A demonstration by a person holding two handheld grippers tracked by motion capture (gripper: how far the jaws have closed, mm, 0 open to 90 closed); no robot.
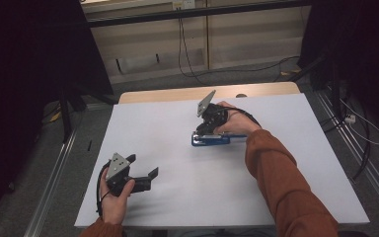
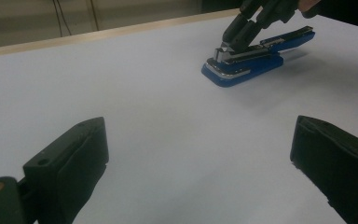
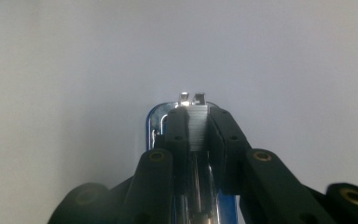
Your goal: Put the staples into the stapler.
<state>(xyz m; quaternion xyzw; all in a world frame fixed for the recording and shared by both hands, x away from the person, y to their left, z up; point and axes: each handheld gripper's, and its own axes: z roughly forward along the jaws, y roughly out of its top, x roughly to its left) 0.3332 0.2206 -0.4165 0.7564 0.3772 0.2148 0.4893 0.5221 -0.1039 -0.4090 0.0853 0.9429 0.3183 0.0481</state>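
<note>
A blue stapler (image 1: 216, 140) lies on the white table (image 1: 177, 207), right of centre, with its chrome magazine (image 2: 235, 55) exposed and its blue top lifted at the rear. My right gripper (image 1: 201, 132) points down onto the stapler's front end. In the right gripper view its jaws are shut on a ridged silver strip of staples (image 3: 197, 130) in the magazine, with the blue stapler base (image 3: 151, 122) below. My left gripper (image 1: 143, 166) rests near the front left of the table, open, with only bare table between its jaws (image 2: 198, 154). The stapler (image 2: 256, 58) lies well beyond it.
The table's far wooden edge (image 1: 202, 93) meets a wall with hanging cables (image 1: 182, 44). More cables (image 1: 360, 128) lie on the floor at the right. Metal rails (image 1: 54, 173) run along both sides of the table. White table surface spreads around the stapler.
</note>
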